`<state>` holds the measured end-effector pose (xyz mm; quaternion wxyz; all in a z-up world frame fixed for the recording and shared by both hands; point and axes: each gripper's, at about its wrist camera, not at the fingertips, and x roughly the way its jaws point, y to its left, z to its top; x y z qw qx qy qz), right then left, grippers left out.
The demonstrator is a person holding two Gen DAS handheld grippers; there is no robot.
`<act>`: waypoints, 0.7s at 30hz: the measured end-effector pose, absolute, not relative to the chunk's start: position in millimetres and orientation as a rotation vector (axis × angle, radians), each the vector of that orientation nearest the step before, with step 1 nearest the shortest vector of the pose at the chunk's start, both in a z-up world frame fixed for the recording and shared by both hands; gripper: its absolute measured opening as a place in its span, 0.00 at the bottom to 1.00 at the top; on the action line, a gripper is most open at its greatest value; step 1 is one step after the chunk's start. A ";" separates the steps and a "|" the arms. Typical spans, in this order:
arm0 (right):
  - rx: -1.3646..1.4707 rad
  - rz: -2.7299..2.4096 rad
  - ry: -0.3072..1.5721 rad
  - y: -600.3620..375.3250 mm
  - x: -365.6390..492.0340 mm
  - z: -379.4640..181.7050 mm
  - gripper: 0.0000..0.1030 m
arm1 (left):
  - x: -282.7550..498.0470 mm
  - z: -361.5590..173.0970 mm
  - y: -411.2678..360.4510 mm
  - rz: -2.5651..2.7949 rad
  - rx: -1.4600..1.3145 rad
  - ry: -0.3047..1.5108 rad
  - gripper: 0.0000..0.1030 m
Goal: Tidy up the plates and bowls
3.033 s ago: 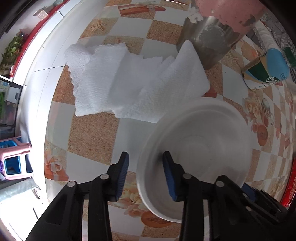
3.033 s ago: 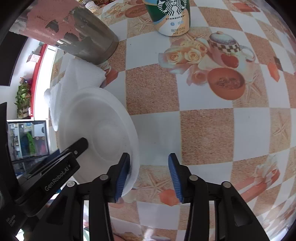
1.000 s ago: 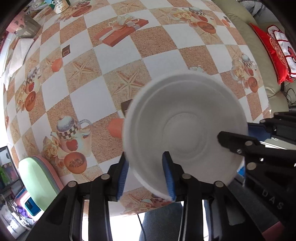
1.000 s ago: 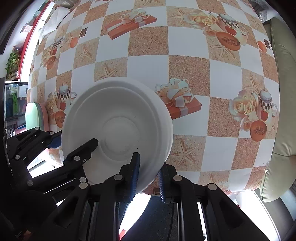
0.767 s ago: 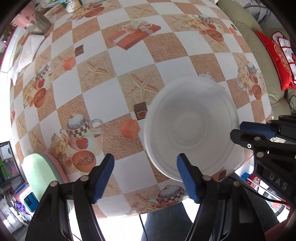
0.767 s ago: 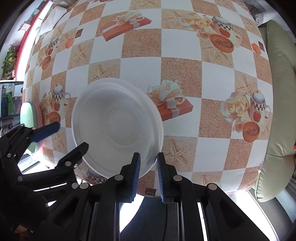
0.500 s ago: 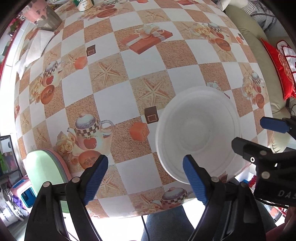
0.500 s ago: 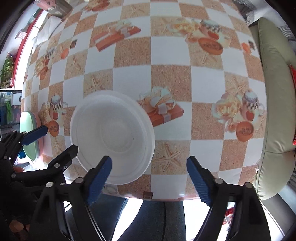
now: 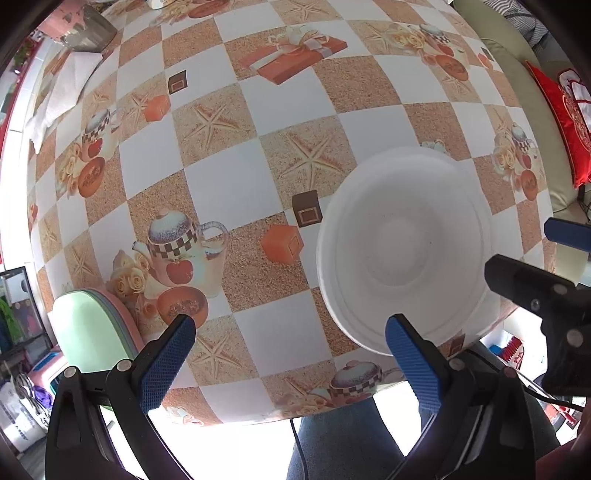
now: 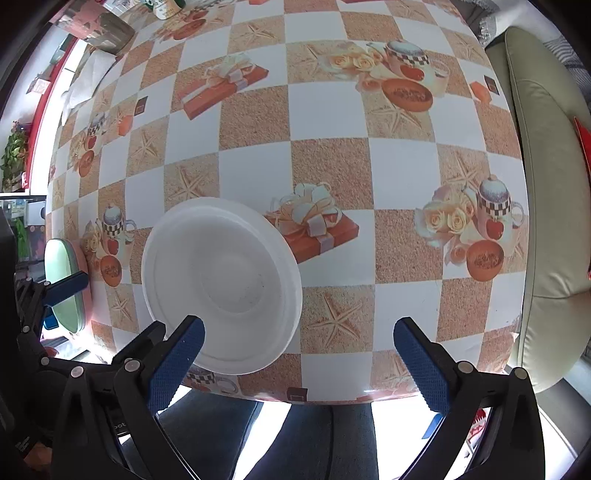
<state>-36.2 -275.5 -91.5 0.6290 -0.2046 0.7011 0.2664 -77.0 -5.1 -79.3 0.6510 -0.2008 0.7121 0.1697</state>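
Note:
A white foam bowl [image 9: 404, 251] rests on the checkered tablecloth [image 9: 221, 177] near the table's front edge. It also shows in the right wrist view [image 10: 221, 284]. My left gripper [image 9: 290, 363] is open and empty, raised above the table, the bowl beyond its right finger. My right gripper [image 10: 299, 363] is open and empty, the bowl beyond its left finger. Each gripper's black arm shows at the edge of the other's view.
A metal cup [image 9: 86, 27], white paper towels [image 9: 62, 92] and a Starbucks cup [image 10: 164, 7] stand at the far side. A green stool [image 9: 86, 332] is at the left, a sofa [image 10: 546, 184] with a red cushion [image 9: 569, 122] at the right.
Both grippers carried the bowl from the far side to the front edge, then let go. Both now stand wide open and have pulled back and up.

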 end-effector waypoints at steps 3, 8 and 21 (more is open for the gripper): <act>-0.460 0.595 1.628 -278.8 -34.9 -95.4 1.00 | -78.8 -83.8 -4.7 0.394 -0.461 1.619 1.00; -0.448 0.581 1.653 -281.8 -35.1 -100.9 1.00 | -80.9 -87.1 -4.8 0.397 -0.476 1.633 1.00; -0.453 0.572 1.681 -283.5 -37.0 -107.9 1.00 | -84.5 -95.3 -4.5 0.394 -0.489 1.643 1.00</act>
